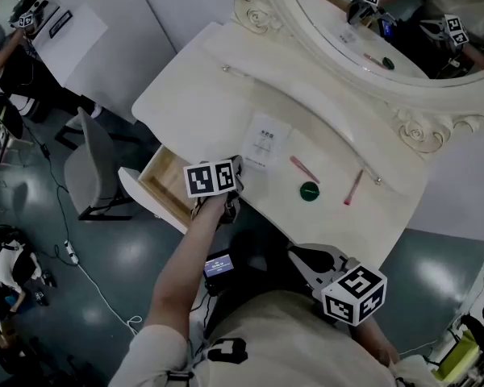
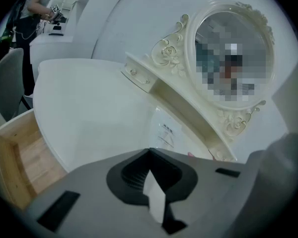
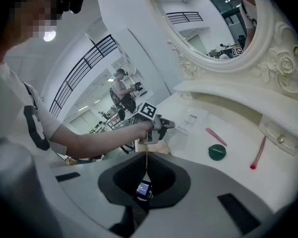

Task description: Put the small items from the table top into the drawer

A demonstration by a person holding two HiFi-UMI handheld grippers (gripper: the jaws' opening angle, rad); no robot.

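- Drawer [image 1: 165, 188] is standing open, apparently empty, at the table's [image 1: 202, 95] 8 o'clock edge.
- Left hand-held gripper [image 2: 149, 151] is hovering closed and empty; pickup likely needs it opening toward the packet [image 1: 266, 139] at its 1 o'clock.
- Green disc [image 1: 309, 191] and pink sticks [image 1: 304, 168] are lying at its 3 o'clock.
- Right hand-held gripper [image 3: 146, 158] is hanging closed and empty.

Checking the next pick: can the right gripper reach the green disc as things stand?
Probably yes: the green disc lies in the open ahead of the right gripper, nothing between; the left gripper is off to one side. The right gripper's shut jaws would need opening.
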